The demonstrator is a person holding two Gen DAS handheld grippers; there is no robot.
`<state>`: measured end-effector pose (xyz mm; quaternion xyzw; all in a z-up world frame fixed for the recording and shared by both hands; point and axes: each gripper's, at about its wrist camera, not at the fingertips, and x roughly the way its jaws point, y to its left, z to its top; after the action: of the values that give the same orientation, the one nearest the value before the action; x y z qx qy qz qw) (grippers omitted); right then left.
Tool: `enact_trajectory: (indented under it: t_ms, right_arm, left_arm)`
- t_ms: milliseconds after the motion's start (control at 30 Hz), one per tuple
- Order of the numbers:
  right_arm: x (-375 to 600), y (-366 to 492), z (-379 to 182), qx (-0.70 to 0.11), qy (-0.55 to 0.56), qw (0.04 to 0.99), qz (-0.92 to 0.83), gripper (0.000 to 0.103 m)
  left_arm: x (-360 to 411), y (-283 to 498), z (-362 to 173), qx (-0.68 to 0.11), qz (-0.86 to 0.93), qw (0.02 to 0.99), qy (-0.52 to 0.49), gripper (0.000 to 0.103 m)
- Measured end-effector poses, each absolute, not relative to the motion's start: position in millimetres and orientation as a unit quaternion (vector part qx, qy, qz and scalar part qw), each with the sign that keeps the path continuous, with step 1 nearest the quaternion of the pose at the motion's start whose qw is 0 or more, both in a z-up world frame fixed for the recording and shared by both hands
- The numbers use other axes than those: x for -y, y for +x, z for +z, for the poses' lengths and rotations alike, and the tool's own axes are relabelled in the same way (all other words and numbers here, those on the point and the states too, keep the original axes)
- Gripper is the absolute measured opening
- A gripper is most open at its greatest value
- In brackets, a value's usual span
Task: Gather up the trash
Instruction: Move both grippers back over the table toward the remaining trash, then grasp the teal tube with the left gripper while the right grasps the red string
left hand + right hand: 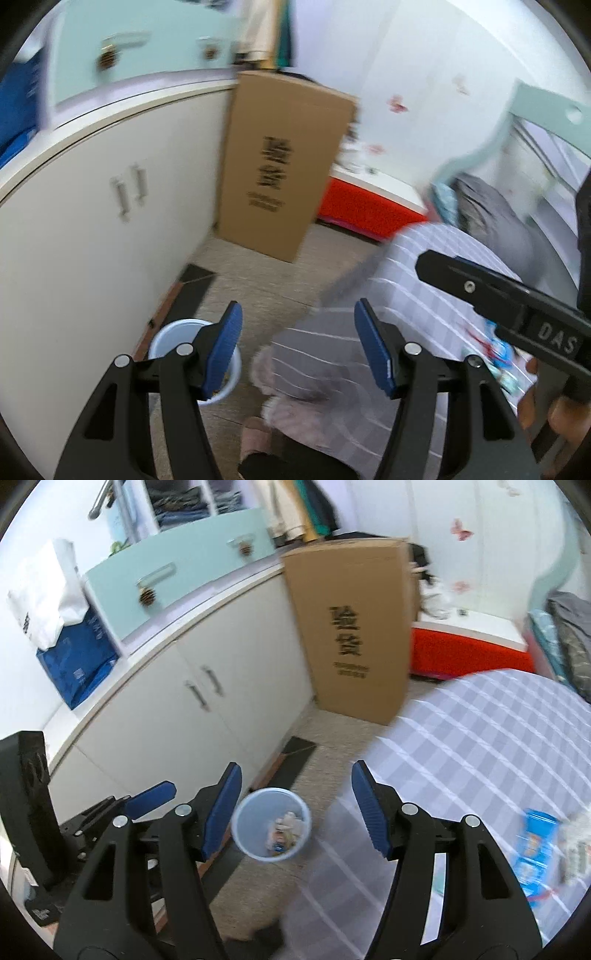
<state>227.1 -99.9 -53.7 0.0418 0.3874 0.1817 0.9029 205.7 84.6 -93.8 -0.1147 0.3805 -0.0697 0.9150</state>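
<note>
A pale blue trash bin stands on the floor between the white cabinet and the bed, with wrappers inside. It also shows in the left wrist view, partly behind my left finger. Blue snack wrappers lie on the checked bedspread at the right; they show in the left wrist view too. My left gripper is open and empty above the floor. My right gripper is open and empty above the bin. The left gripper's blue finger shows at the left of the right wrist view.
A tall cardboard box leans at the cabinet's end. A red chest sits behind it. The checked bed fills the right side. A dark mat lies on the floor. A black speaker stands at the left.
</note>
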Motion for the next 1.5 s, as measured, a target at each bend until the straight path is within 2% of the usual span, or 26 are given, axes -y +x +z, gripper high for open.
enact_trajectory:
  t_ms: [333,733,833,900,967,1000,1067,1133,1300,1400,1500]
  right_arm:
    - [248.3,174.1,-56.4,-0.387,0.063,0.916,0.078,0.062]
    - [317.7,150.5,-75.5,-0.394,0.096,0.912,0.059,0.062]
    - [320.3,154.5,-80.8,-0.398,0.101,0.909,0.065,0.062]
    - [319.0,157.5,-81.6,-0.399,0.101,0.909,0.066,0.062]
    - [316.6,161.2,-82.1,-0.399,0.101,0.909,0.070,0.061]
    - [314.4,163.0,-82.1,-0.399,0.097,0.909,0.071,0.061]
    - [308.4,166.9,-82.9,-0.402,0.091,0.908,0.077,0.061]
    - [300.2,171.7,-84.3,-0.406,0.081,0.906,0.086,0.061]
    - [275.9,186.1,-92.4,-0.420,0.060,0.899,0.107,0.061]
    - [263.6,197.9,-100.7,-0.439,0.047,0.890,0.110,0.045]
    - [253.4,204.2,-107.6,-0.453,0.037,0.884,0.113,0.042]
  left_arm:
    - [49.2,184.6,-99.3,-0.435,-0.192,0.870,-0.129,0.062]
    - [135.8,200.9,-143.1,-0.501,-0.199,0.826,-0.164,0.059]
    - [143.3,204.9,-149.9,-0.503,-0.179,0.832,-0.149,0.053]
    - [143.1,207.2,-148.9,-0.499,-0.166,0.839,-0.137,0.038]
    - [140.8,210.0,-150.6,-0.498,-0.170,0.838,-0.143,0.033]
    - [139.1,211.5,-151.3,-0.498,-0.172,0.838,-0.145,0.025]
    - [133.2,211.5,-152.3,-0.493,-0.178,0.838,-0.151,0.020]
    - [124.7,212.4,-150.2,-0.485,-0.182,0.841,-0.155,0.002]
    - [101.0,221.3,-145.3,-0.480,-0.164,0.848,-0.156,0.000]
    - [88.2,223.8,-144.6,-0.482,-0.174,0.841,-0.172,0.000]
    - [84.2,221.6,-140.5,-0.481,-0.182,0.840,-0.171,0.001]
